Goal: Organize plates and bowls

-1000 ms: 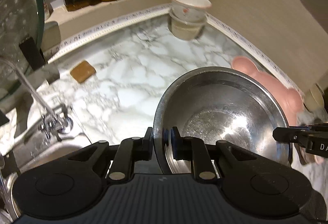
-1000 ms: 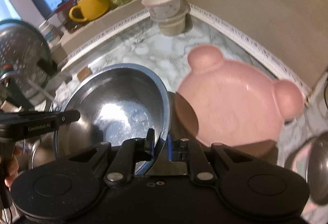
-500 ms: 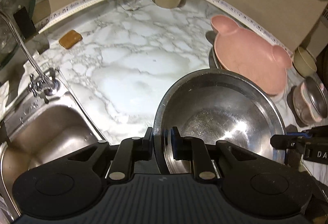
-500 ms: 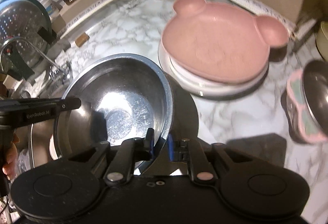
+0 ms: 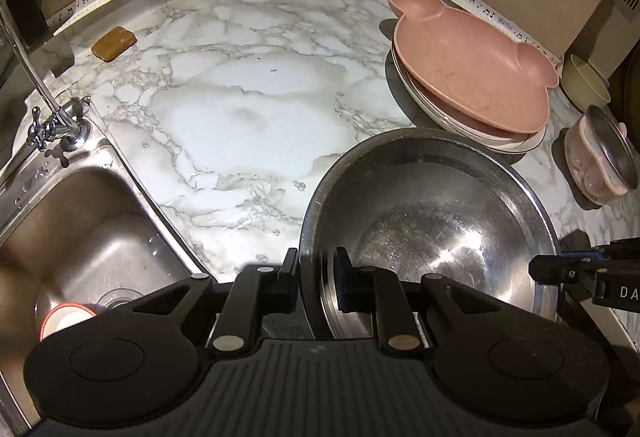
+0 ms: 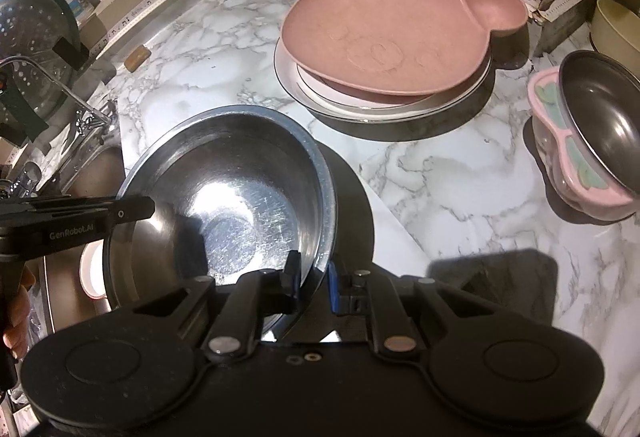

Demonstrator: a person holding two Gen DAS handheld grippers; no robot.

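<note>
Both wrist views look steeply down from close above the marble bench point(image 5: 240, 109), each along its own claw. The left view sits nearer the sink point(image 5: 80, 237). Both share the steel bowl point(image 5: 432, 229) and pink plate point(image 6: 392, 33).

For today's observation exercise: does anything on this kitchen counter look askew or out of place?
Yes. The pink bear-shaped plate sits tilted on the stack of round plates, overhanging its rim. At the right, a small steel bowl leans at an angle on a pink-lidded container.

left gripper point(image 5: 316, 279) clamping steel bowl point(image 5: 432, 233) rim
</note>
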